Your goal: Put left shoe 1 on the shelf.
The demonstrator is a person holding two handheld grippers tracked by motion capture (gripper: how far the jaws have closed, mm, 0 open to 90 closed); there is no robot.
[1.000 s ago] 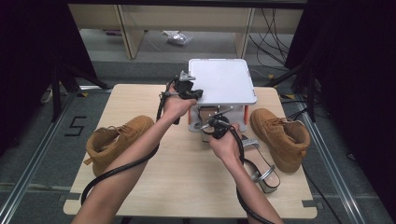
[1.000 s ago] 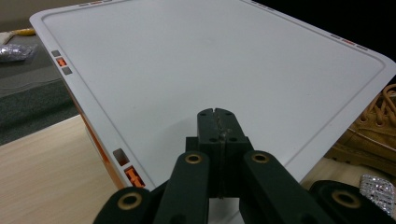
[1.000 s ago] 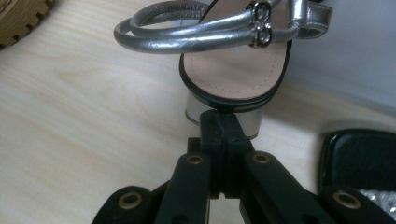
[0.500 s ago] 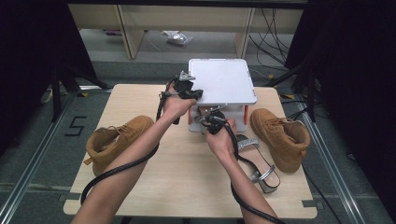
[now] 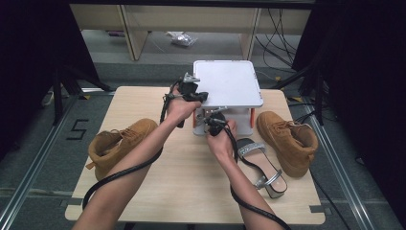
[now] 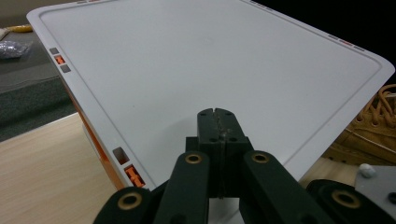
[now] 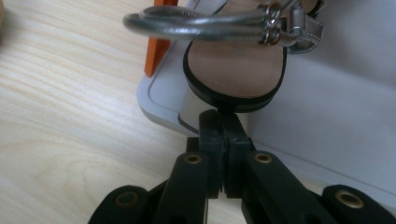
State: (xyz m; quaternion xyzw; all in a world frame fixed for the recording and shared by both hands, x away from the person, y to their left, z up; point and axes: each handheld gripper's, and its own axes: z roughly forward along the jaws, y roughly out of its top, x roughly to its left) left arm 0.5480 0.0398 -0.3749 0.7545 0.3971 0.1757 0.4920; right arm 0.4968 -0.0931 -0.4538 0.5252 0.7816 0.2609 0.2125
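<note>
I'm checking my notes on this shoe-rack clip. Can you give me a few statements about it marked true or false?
1. A boot lies at each end of the table. True: left boot, right boot.
2. The rack's top shelf holds a sandal. False: it is bare; the shelf sandal sits on the lower shelf.
3. The left gripper has open fingers. False: they are shut, over the top shelf.
4. A table sandal lies beside the right boot. True.
5. The right gripper has shut fingers. True.
</note>
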